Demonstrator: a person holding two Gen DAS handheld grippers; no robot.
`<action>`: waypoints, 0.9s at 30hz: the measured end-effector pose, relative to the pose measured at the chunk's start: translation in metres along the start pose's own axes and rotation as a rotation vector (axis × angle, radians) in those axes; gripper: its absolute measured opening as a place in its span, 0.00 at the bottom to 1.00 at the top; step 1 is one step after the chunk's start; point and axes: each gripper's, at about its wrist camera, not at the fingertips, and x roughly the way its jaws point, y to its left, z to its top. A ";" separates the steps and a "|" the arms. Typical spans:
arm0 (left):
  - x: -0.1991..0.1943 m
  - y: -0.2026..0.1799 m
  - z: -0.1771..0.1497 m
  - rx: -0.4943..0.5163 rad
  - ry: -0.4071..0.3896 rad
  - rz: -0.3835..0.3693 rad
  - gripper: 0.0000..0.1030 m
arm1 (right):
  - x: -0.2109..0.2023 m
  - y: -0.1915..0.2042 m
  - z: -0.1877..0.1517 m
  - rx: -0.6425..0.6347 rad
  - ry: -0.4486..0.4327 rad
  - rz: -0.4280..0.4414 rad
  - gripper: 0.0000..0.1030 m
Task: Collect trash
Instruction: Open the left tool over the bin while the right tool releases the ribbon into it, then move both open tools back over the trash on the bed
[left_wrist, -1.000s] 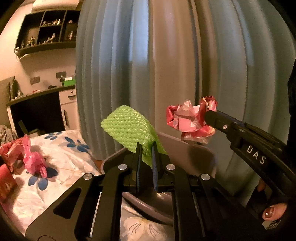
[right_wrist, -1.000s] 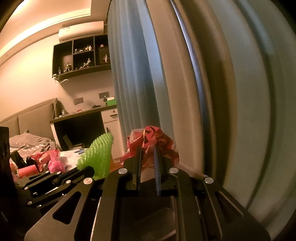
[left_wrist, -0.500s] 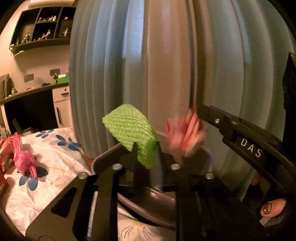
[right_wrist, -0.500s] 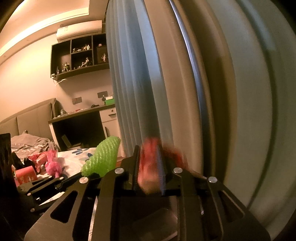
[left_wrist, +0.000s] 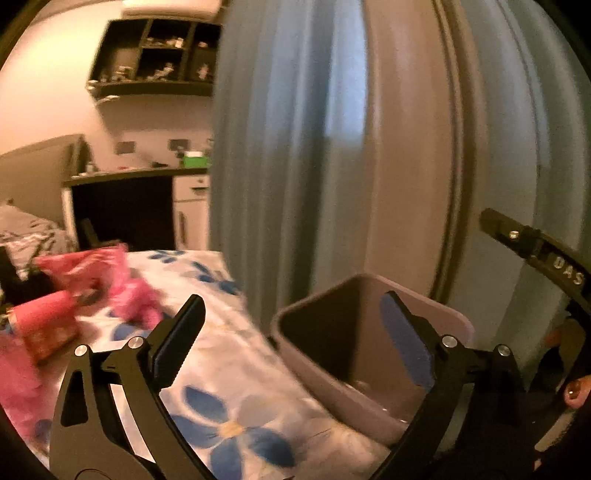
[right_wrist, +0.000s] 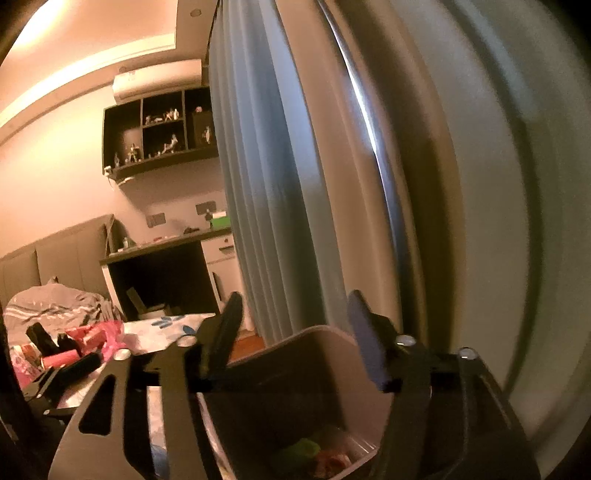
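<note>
A grey-mauve trash bin (left_wrist: 454, 317) stands beside the bed, against the curtain; it also shows in the right wrist view (right_wrist: 332, 354). In that view the green foam net (right_wrist: 301, 448) and the red wrapper (right_wrist: 330, 459) lie at the bin's bottom. My left gripper (left_wrist: 295, 328) is open and empty, over the bin's left rim and the bed. My right gripper (right_wrist: 295, 332) is open and empty above the bin. Pink and red trash (left_wrist: 92, 288) lies on the floral bedsheet (left_wrist: 229, 369) to the left; it also shows in the right wrist view (right_wrist: 92, 339).
A blue-grey curtain (left_wrist: 295, 147) hangs right behind the bin. A dark desk with a white drawer unit (left_wrist: 188, 214) and wall shelves (left_wrist: 159, 62) stand at the back. The right gripper's body (left_wrist: 546, 258) shows at the left wrist view's right edge.
Both grippers opened. The green foam net and the red wrapper dropped into the bin. The left gripper swung left towards the bed.
</note>
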 end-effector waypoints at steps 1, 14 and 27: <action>-0.007 0.004 0.000 -0.005 -0.009 0.027 0.94 | -0.003 0.001 0.000 0.002 -0.008 0.002 0.71; -0.075 0.074 -0.011 -0.087 -0.018 0.289 0.94 | -0.027 0.044 -0.009 -0.032 0.002 0.106 0.84; -0.161 0.175 -0.035 -0.228 -0.009 0.605 0.94 | -0.038 0.124 -0.027 -0.079 0.077 0.291 0.84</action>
